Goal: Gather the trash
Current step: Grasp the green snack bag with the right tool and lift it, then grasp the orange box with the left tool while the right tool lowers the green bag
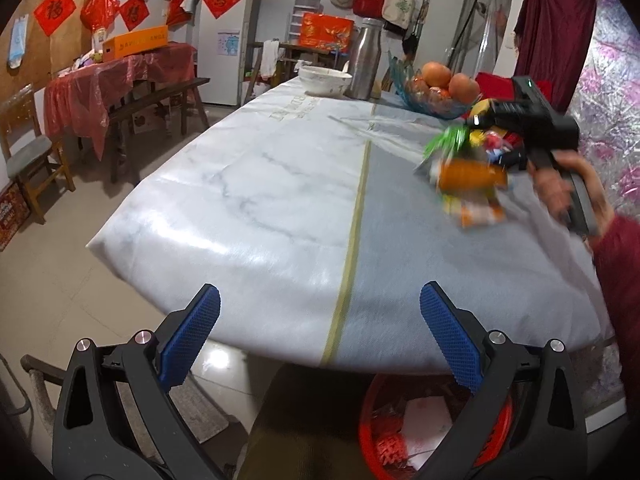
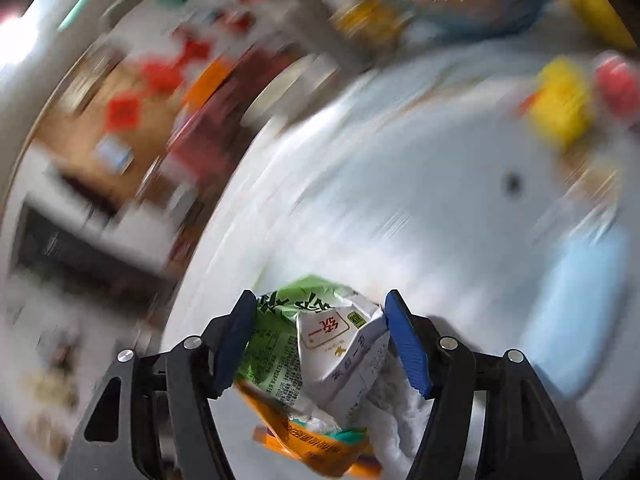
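R gripper (image 2: 320, 340) jaws clenched on a trash wad (image 2: 320, 364): crumpled wrappers bunched together. Top piece is green w/ white print, next a white carton-like piece w/ red logo + small text, orange/teal wrapper hanging out below, some white tissue on the right side. Blue pads (image 2: 406, 344) press both flanks of the wad. R view is heavily motion-blurred, background unreadable beyond white desk and colored blobs.

From L view: wad (image 1: 468, 176) is up off the desk (image 1: 280, 200), over its right part, blurred, green at top and orange at bottom. R gripper (image 1: 480, 136) grips it, held by a hand (image 1: 560, 188) in a red sleeve. More colored wrappers (image 1: 496, 144) lie on the desk just behind it, too smeared to ID.

L gripper (image 1: 320, 332) jaws released, wide gap, nothing between them, hovering at the near desk edge. Red bin (image 1: 372, 432) on the floor below that edge, w/ white paper and red scraps inside.

Far end of desk: fruit bowl (image 1: 432, 100) w/ oranges, steel flask (image 1: 366, 60), white bowl (image 1: 326, 78). Desk cloth is marble-white on the left, grey on the right, gold stripe between.
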### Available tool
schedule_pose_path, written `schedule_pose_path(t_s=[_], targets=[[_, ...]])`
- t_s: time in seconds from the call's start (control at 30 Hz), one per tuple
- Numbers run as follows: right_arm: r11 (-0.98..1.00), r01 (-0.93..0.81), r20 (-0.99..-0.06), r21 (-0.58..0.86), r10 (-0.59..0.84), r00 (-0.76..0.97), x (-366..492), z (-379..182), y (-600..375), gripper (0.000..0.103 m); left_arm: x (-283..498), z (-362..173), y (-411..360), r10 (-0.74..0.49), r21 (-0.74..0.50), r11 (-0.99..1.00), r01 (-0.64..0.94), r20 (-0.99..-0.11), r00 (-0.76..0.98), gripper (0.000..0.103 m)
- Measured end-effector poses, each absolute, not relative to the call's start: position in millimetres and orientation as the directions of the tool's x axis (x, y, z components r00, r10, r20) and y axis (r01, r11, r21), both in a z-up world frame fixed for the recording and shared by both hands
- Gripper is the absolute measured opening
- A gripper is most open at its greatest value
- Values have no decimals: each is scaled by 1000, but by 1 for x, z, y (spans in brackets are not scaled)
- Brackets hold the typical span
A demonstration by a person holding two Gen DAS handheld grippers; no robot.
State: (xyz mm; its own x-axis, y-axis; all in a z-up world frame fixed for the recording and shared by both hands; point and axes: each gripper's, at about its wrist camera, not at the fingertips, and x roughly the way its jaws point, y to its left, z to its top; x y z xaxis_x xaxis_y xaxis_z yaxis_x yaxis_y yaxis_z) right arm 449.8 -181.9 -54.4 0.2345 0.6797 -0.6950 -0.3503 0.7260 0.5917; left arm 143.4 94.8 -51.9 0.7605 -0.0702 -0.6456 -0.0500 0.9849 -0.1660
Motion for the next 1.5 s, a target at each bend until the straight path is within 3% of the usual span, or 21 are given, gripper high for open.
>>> schedule_pose_path(t_s=[0.03, 0.23, 0.5, 0.7, 0.83, 0.97, 1.07, 1.23, 1.3, 1.37, 1.5], targets=[[737, -390, -707, 552, 661, 251, 435, -51, -176, 69, 144, -50, 95, -74, -170, 984, -47, -641, 764, 96], [825, -404, -717, 395, 552, 425, 392, -35, -183, 69, 169, -43, 85, -134, -201, 980, 2, -642, 755, 96], [798, -437, -644, 416, 597, 477, 337, -19, -206, 69, 215, -30, 47, -304, -237, 951, 197, -624, 720, 96], [791, -446, -615, 418, 608, 502, 296, -18, -223, 74, 253, -41, 2, -338, -119, 930, 347, -645, 686, 96], [797, -442, -602, 412, 602, 525, 278, -21, -232, 75, 278, -55, -6, -422, -221, 897, 383, -687, 592, 96], [805, -424, -582, 414, 592, 557, 267, -21, -245, 75, 259, -57, -21, -503, -261, 851, 456, -656, 563, 93], [806, -414, -565, 423, 592, 575, 261, -19, -253, 75, 250, -57, -32, -517, -245, 836, 490, -651, 556, 85], [800, -391, -548, 454, 597, 585, 257, -21, -261, 75, 266, -66, -48, -482, -233, 854, 466, -691, 539, 84], [799, -388, -543, 460, 598, 589, 256, -22, -264, 75, 268, -68, -53, -484, -243, 854, 460, -694, 533, 75], [804, -384, -539, 453, 590, 601, 251, -20, -266, 75, 265, -67, -58, -488, -233, 847, 477, -695, 528, 41], [815, -377, -533, 440, 574, 622, 246, -17, -270, 75, 252, -65, -63, -510, -238, 835, 497, -674, 534, 28]])
